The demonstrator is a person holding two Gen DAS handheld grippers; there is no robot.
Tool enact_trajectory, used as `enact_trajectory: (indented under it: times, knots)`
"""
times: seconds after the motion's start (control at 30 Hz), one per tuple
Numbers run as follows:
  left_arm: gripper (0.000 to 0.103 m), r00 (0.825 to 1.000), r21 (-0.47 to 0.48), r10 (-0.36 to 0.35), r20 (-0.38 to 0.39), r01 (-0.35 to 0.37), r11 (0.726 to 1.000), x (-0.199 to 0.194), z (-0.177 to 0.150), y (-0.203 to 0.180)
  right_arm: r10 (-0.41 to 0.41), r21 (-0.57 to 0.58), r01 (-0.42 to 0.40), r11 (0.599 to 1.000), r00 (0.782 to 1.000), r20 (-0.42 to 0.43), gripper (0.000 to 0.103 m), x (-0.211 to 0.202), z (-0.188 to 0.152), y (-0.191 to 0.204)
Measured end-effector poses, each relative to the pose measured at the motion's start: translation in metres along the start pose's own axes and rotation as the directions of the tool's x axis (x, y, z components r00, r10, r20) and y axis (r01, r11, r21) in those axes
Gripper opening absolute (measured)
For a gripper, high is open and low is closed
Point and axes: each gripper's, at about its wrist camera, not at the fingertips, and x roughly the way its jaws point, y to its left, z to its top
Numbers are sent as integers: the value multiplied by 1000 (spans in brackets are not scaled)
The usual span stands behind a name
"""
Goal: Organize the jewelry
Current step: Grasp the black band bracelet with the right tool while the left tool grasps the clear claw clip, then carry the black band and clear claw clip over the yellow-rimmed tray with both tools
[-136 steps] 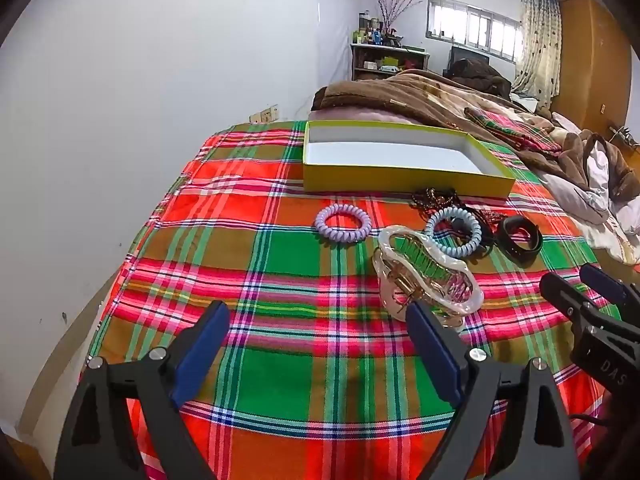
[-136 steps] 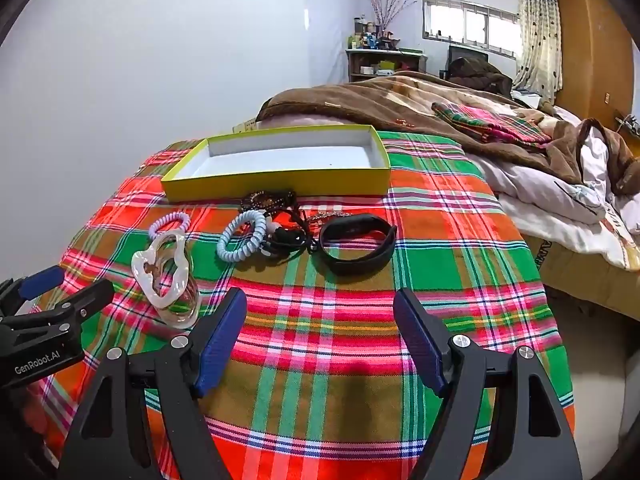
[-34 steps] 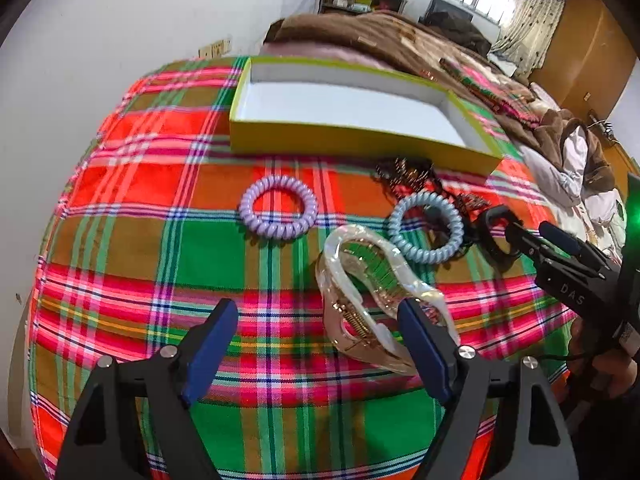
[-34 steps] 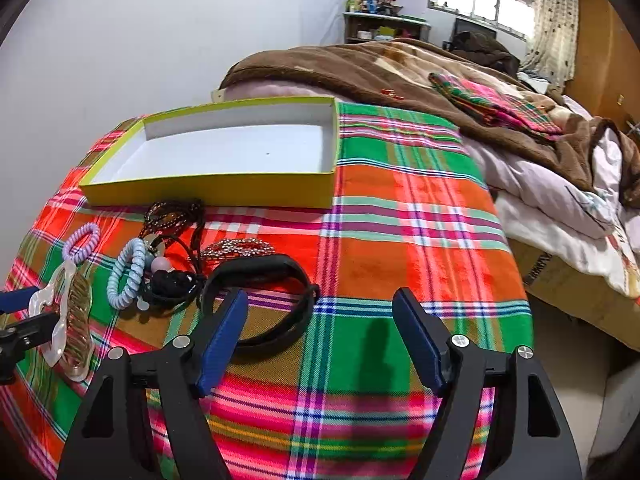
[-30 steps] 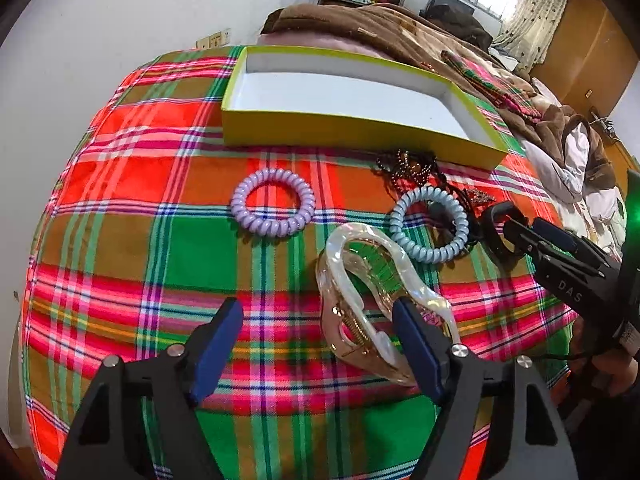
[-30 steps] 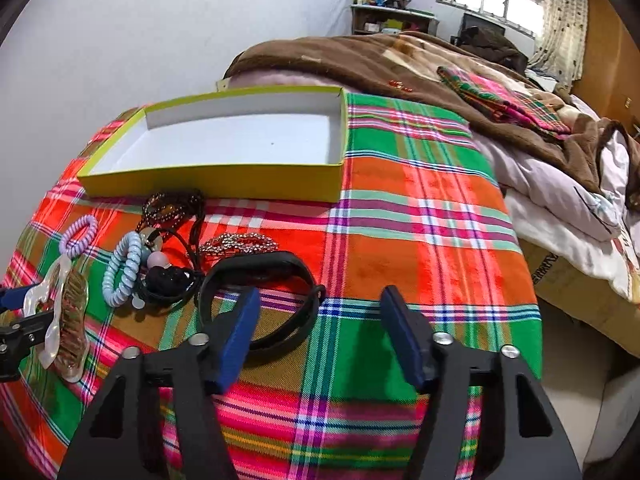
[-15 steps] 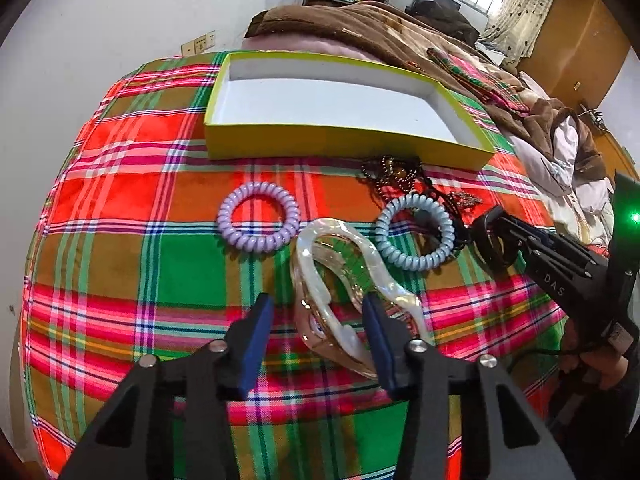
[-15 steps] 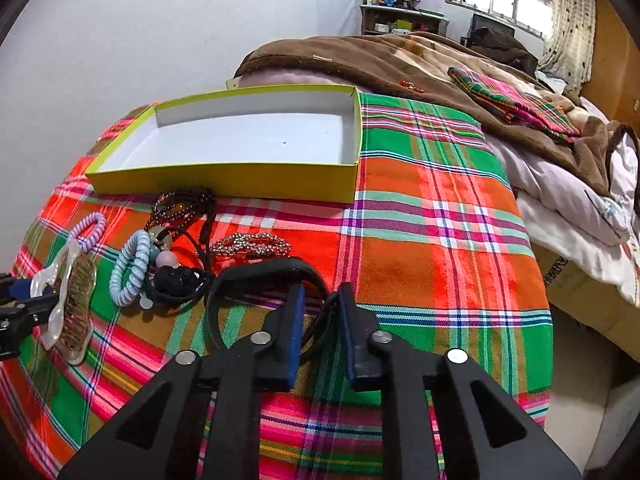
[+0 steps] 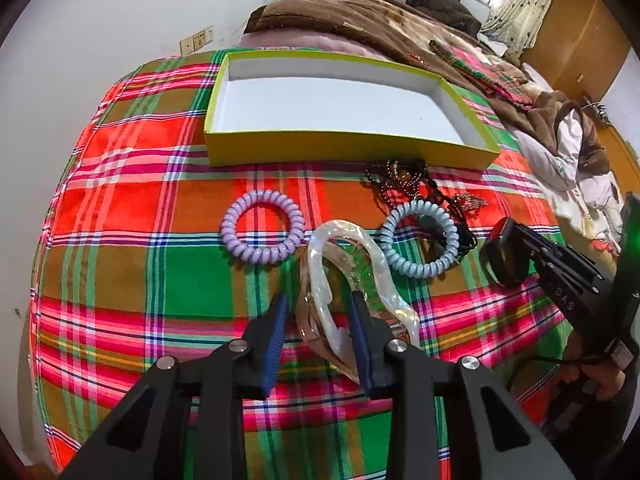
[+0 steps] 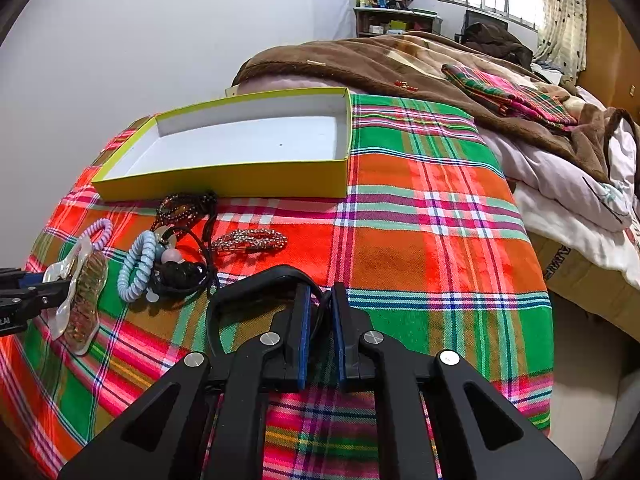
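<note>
- The left gripper [image 9: 320, 312] is pointing steeply down at the bed, its blue-padded fingers [image 9: 276, 328] straddling the near end of the pearly hair claw [image 9: 348, 264]. The jaws have just been closing; the right pad is lying against the claw's rim while the left pad is standing just beside it, so the grasp is not yet clamped.
- The right gripper [image 10: 320, 312] is also angling down, its fingers [image 10: 302, 332] clenched on the near edge of the black wristband [image 10: 248, 284], whose loop is curving away to the left of the fingers.
- In the left wrist view, the right gripper [image 9: 516, 248] is reaching in from the right edge, with a person's hand [image 9: 596, 372] wrapped around its grip below.
- In the right wrist view, the left gripper [image 10: 48, 288] is entering at the left edge beside the hair claw [image 10: 80, 284].
- The hair claw is lying on the plaid blanket [image 9: 120, 264], between the lilac coil hair tie [image 9: 262, 226] and the pale blue coil hair tie [image 9: 420, 240].
- Beyond the blue tie, a dark bead necklace [image 9: 396, 178] and a rhinestone clip [image 10: 250, 240] are lying close together, near a black cord tangle [image 10: 180, 272].
- The yellow-sided box [image 9: 340, 148] is sitting open at the far side of the jewelry, its white interior holding nothing.
- A brown blanket [image 10: 380, 64] is covering the bed behind the box.
</note>
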Motion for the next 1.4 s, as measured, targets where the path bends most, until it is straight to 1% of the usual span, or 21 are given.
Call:
enact_trajectory:
  times: [0.07,0.1,0.23,0.33,0.57,0.77,0.97,1.13,1.4]
  knots:
    - [32,1000,1,1,-15,-1,1000,5,0,-2,3,5,-3,1000,1000,4,10,-1,0,-1]
    - [32,1000,10,6,-4,-6,1000,5,0,-4,7,8,-7,1000,1000,6,10,-1,0,-1]
    - [18,999,15,33,10,-33,999,4,0,-5,13,22,-13,1000,1000,18,10,-5,-1,-5]
    - [15,998,39,57,28,-58,998,1,-2,-8,16,34,-18,999,999,32,10,-9,-1,-6]
    - [15,997,32,52,53,-54,998,-7,0,-5,25,51,-28,998,998,56,10,-18,0,-7]
    - [15,996,29,41,76,-43,999,-17,10,-4,26,58,-31,998,997,77,10,-27,10,-7]
    - [15,993,30,27,119,-31,999,-30,35,-1,14,70,-21,997,995,103,10,-35,32,-8]
    - [15,988,28,23,151,-28,999,-34,59,3,6,64,-15,998,991,134,10,-40,59,-6]
    - [15,983,11,15,184,-17,1000,-26,103,19,-12,56,4,998,990,140,10,-21,104,2]
